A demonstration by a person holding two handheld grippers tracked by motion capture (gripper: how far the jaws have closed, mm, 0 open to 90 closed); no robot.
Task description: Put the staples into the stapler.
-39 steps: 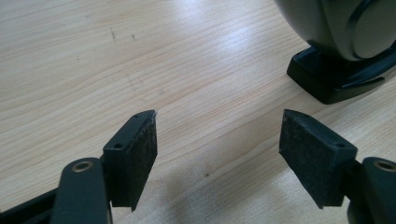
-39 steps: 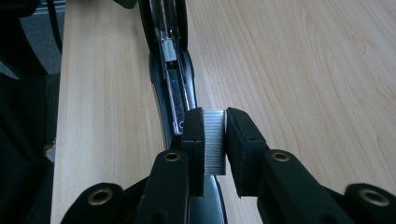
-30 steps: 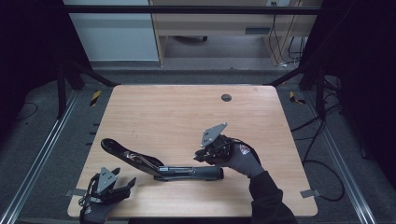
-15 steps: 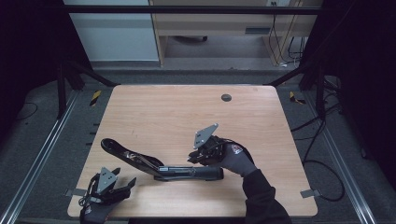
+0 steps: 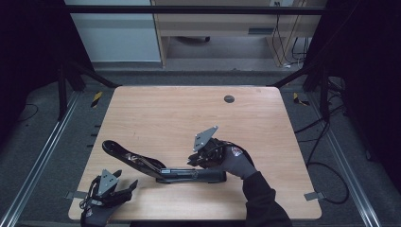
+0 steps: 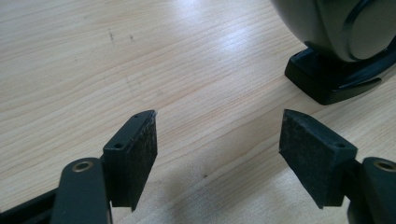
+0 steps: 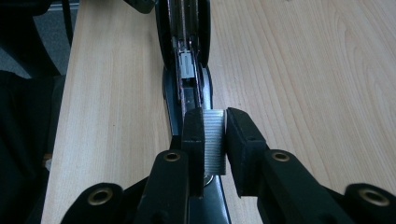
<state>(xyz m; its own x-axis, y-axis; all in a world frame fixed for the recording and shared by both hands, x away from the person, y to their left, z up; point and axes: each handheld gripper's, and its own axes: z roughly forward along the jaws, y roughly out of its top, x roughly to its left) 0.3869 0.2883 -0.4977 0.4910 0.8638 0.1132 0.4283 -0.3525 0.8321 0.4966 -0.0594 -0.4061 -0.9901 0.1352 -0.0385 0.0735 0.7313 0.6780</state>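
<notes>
A long black stapler (image 5: 191, 175) lies hinged open near the table's front edge, its top arm (image 5: 127, 155) angled back to the left. My right gripper (image 5: 204, 156) hovers over the stapler's right end, shut on a silver strip of staples (image 7: 215, 140). In the right gripper view the strip sits between the pads (image 7: 194, 135) just above the stapler's open magazine channel (image 7: 187, 70). My left gripper (image 5: 116, 189) rests at the front left corner, jaws open with nothing between them (image 6: 217, 126). The stapler's rounded end (image 6: 336, 32) stands ahead of it to the right.
The wooden table (image 5: 189, 118) is bare behind the stapler, apart from a small round cable grommet (image 5: 229, 99) at the far side. Metal rails and cables run along the floor on both sides.
My right gripper has drifted slightly left over the stapler, still holding the staple strip. The left gripper has stayed where it was.
</notes>
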